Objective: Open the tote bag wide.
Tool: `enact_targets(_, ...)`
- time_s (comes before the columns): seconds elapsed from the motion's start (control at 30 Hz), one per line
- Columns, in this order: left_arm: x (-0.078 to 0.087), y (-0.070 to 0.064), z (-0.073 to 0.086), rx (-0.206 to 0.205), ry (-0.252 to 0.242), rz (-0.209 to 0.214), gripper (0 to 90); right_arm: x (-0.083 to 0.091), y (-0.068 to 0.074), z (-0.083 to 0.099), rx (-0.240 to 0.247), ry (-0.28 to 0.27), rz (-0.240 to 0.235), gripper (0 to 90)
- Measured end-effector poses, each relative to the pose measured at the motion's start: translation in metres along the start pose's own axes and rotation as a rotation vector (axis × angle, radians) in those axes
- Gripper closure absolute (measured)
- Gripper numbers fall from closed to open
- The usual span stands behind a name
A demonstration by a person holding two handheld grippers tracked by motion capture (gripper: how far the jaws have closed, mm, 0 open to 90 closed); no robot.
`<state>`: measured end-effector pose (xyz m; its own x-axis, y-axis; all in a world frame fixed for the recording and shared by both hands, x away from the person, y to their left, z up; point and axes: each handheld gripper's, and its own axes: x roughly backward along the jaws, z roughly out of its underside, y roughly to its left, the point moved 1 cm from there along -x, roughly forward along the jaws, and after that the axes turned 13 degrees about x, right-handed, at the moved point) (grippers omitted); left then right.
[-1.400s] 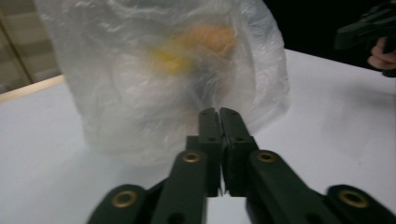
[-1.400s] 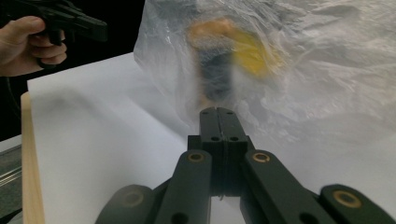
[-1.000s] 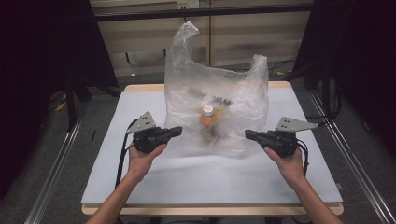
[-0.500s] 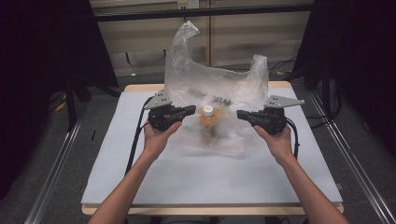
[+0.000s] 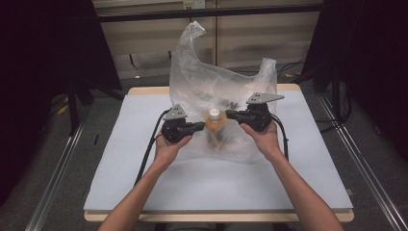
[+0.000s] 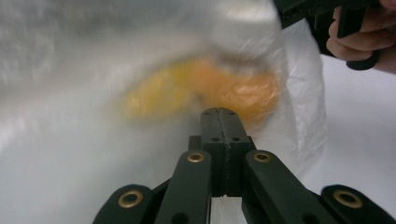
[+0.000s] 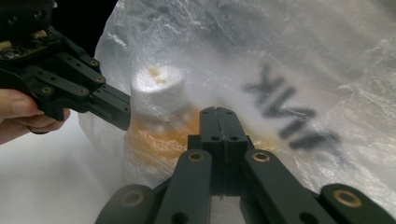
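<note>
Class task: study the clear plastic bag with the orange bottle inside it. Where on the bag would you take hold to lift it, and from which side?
Probably the two upright handle loops of the plastic bag, pinched from the sides, one tool each. They stand free above the bottle, thin enough for the jaws. The left tool and right tool sit shut, low by the bottle, where film is slack.

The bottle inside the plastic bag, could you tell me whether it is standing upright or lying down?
Upright: the bottle stands inside the plastic bag, its white cap on top of the orange body.
</note>
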<state>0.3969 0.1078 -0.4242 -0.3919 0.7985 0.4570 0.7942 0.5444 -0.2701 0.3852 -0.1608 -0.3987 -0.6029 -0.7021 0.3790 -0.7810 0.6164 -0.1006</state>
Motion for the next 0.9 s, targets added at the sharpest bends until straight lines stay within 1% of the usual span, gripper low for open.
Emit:
enact_targets(0.03,-0.001,0.001,0.003,0.004,0.004,0.004,90.0,-0.002,0.002,0.001,-0.003,0.008,-0.006,90.0)
enact_targets(0.1,-0.004,0.002,0.009,-0.004,0.023,0.004,90.0,-0.006,0.007,0.003,0.016,0.034,-0.018,90.0)
enact_targets(0.13,-0.006,0.002,0.012,0.003,0.033,0.002,90.0,-0.006,0.009,0.005,0.024,0.045,-0.017,90.0)
enact_targets(0.2,-0.009,0.004,0.018,0.008,0.047,0.002,90.0,-0.005,0.011,0.007,0.018,0.043,-0.028,90.0)
enact_targets(0.23,-0.01,0.005,0.02,0.008,0.056,-0.001,90.0,-0.004,0.012,0.009,0.016,0.045,-0.026,90.0)
enact_targets(0.27,-0.012,0.006,0.021,0.005,0.069,-0.009,90.0,-0.003,0.013,0.011,0.016,0.051,-0.032,90.0)
enact_targets(0.3,-0.013,0.007,0.023,0.014,0.072,-0.002,90.0,-0.003,0.014,0.013,0.018,0.056,-0.033,90.0)
enact_targets(0.4,-0.016,0.012,0.028,0.023,0.092,-0.016,90.0,-0.003,0.016,0.021,0.0,0.056,-0.035,90.0)
enact_targets(0.43,-0.017,0.014,0.031,0.021,0.101,-0.017,90.0,-0.004,0.016,0.025,-0.001,0.065,-0.038,90.0)
enact_targets(0.47,-0.018,0.015,0.034,0.015,0.11,-0.03,90.0,-0.005,0.017,0.028,-0.004,0.078,-0.042,90.0)
enact_targets(0.5,-0.019,0.018,0.036,0.023,0.125,-0.031,90.0,-0.008,0.019,0.033,-0.001,0.093,-0.048,90.0)
enact_targets(0.53,-0.02,0.019,0.038,0.032,0.129,-0.032,90.0,-0.01,0.02,0.037,0.0,0.107,-0.057,90.0)
enact_targets(0.57,-0.02,0.022,0.039,0.026,0.134,-0.03,90.0,-0.013,0.023,0.041,0.0,0.119,-0.062,90.0)
enact_targets(0.6,-0.02,0.023,0.04,0.033,0.141,-0.027,90.0,-0.015,0.025,0.044,0.006,0.13,-0.059,90.0)
enact_targets(0.7,-0.021,0.03,0.046,0.038,0.167,-0.042,90.0,-0.022,0.028,0.052,0.004,0.143,-0.064,90.0)
enact_targets(0.73,-0.021,0.033,0.048,0.042,0.17,-0.047,90.0,-0.023,0.028,0.055,-0.002,0.152,-0.064,90.0)
enact_targets(0.77,-0.022,0.037,0.05,0.06,0.17,-0.044,90.0,-0.025,0.028,0.057,0.005,0.165,-0.064,90.0)
enact_targets(0.8,-0.021,0.04,0.052,0.068,0.175,-0.045,90.0,-0.026,0.028,0.06,0.006,0.176,-0.064,90.0)
enact_targets(0.87,-0.021,0.043,0.055,0.076,0.183,-0.039,90.0,-0.029,0.027,0.067,-0.005,0.197,-0.066,90.0)
enact_targets(0.9,-0.021,0.044,0.056,0.078,0.178,-0.039,90.0,-0.032,0.027,0.071,-0.007,0.209,-0.067,90.0)
